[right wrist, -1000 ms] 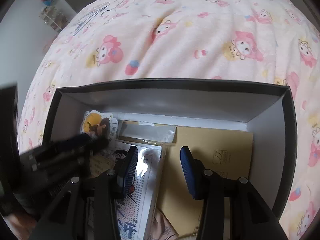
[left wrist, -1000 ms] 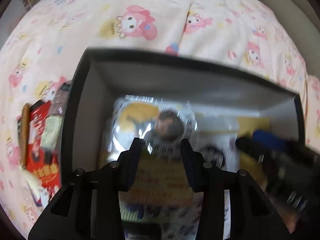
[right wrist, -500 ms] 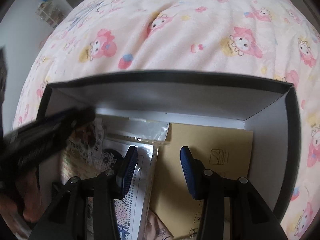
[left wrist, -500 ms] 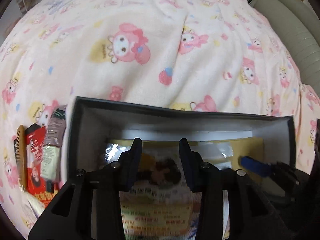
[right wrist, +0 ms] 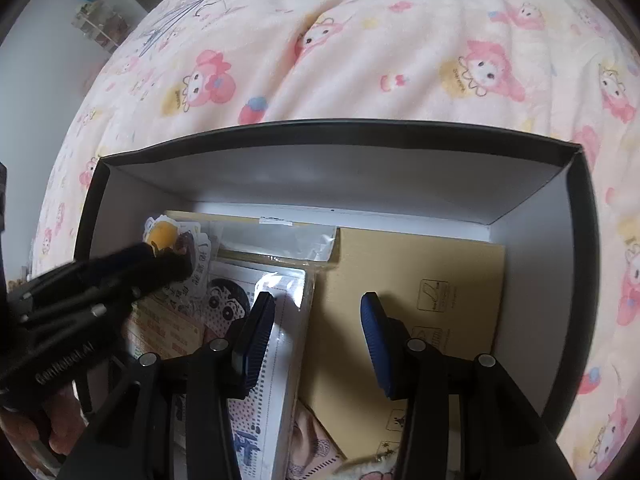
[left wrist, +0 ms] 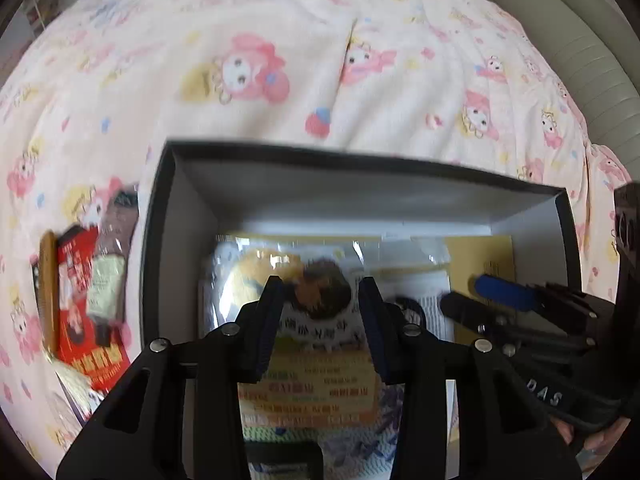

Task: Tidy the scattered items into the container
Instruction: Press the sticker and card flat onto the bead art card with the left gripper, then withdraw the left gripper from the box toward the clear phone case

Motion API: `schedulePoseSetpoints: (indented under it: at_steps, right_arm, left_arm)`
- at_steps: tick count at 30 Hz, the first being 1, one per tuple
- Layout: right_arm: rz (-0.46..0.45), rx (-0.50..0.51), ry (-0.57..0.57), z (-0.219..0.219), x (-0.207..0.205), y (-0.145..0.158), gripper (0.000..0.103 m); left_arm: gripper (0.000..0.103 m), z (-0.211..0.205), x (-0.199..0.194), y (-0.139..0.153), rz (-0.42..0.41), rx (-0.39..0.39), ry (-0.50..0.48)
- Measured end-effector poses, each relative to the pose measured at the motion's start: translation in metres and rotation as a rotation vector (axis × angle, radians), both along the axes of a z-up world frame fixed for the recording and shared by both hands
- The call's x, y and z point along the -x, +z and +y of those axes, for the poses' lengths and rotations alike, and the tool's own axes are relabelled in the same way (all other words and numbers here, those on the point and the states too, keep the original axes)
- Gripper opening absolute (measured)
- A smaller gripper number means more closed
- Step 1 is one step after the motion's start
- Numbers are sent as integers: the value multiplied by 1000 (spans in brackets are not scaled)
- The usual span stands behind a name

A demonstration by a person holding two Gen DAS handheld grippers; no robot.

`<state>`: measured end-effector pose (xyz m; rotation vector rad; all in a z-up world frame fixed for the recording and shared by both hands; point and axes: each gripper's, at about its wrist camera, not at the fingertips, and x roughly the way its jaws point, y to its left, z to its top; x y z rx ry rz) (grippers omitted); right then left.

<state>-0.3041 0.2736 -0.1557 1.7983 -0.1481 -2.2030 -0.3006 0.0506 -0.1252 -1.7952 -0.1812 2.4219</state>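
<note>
While we hover both grippers over the black box [left wrist: 160, 216] on the bed, our left gripper [left wrist: 320, 300] hangs with its jaws parted and nothing between them, above a clear-wrapped sticker pack [left wrist: 320, 360] that lies inside the box against its left wall. Our right gripper [right wrist: 318, 320] also has its jaws spread wide and holds nothing; it sits over the seam between a dotted clear packet [right wrist: 276, 340] and the tan cardboard sheet [right wrist: 420, 276] that lines the box floor. From the right wrist view, the left gripper reaches in from the left, its tips resting near the sticker pack's cartoon figures [right wrist: 176, 236]. The box stands on a cream blanket [left wrist: 280, 40] printed with pink cartoon rabbits. Outside the box, just beside its left wall, a red snack packet [left wrist: 80, 300], a small brownish sachet [left wrist: 112, 264] and a wooden comb [left wrist: 47, 280] lie on the blanket, overlapping one another. A grey-green sofa [left wrist: 580, 60] shows past the bed's far right corner.
</note>
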Motion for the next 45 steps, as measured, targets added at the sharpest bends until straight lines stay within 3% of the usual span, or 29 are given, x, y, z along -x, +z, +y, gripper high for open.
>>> schedulePoseSetpoints:
  at_steps: [6, 12, 16, 19, 22, 25, 28, 32, 35, 45]
  right_arm:
    - [0, -12, -17, 5, -1, 0, 41]
    - [2, 4, -79, 21, 6, 1, 41]
    - [-15, -6, -52, 12, 7, -3, 41]
    - [-16, -7, -50, 9, 8, -4, 41]
    - [-9, -11, -59, 9, 8, -3, 41]
    - [-14, -16, -57, 7, 9, -6, 41]
    - [-12, -30, -47, 3, 10, -10, 41]
    - [-17, -32, -49, 3, 12, -13, 41]
    - [-19, -29, -54, 3, 13, -15, 41]
    - [122, -63, -49, -4, -10, 17, 41]
  left_arm:
    - [40, 24, 3, -5, -27, -97, -57]
    - [41, 48, 4, -24, -43, 106, -46]
    - [59, 38, 0, -26, -57, 168, 4]
    - [59, 27, -1, -23, -65, 124, 29]
    - [58, 22, 1, -12, -23, 43, 47]
    - [56, 26, 9, -10, 3, 10, 32]
    - [55, 31, 15, -20, -37, 17, 35]
    - [57, 28, 10, -26, -44, 102, 56]
    - [54, 17, 3, -21, -48, 62, 70]
    - [52, 8, -40, 28, 151, -123, 71]
